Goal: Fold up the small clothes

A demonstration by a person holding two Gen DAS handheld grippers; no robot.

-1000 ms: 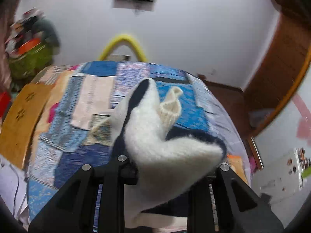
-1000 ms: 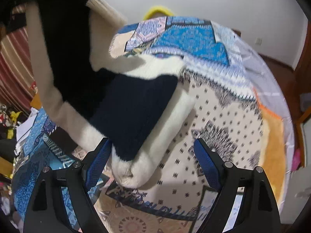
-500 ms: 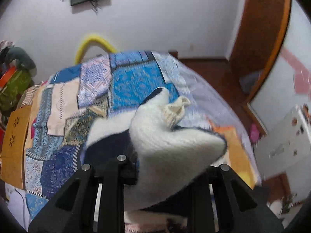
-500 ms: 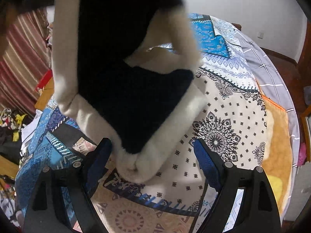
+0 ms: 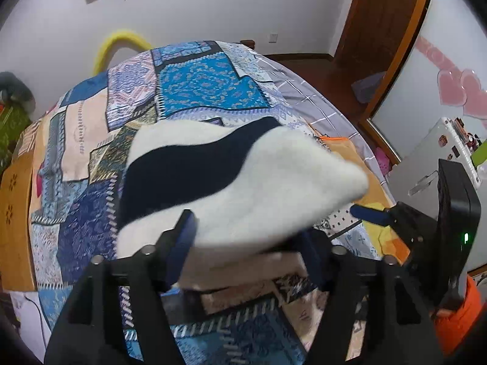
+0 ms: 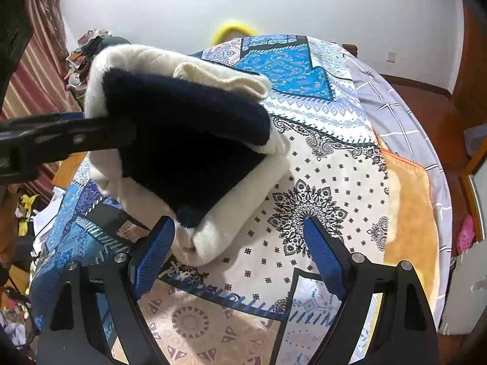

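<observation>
Left gripper (image 5: 246, 240) has just been opening, jaws now apart w/ the sweater (image 5: 237, 182) loose between them, no longer pinched. Folded sweater sits on the bedspread (image 6: 319, 182). Right gripper (image 6: 240, 243) wide, empty, just beside it. Fold prob. done.

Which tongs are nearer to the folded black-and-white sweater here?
Left. The left tongs, just opening, have the sweater between their fingers. The right tongs are open just short of its lower corner, not touching it.
</observation>
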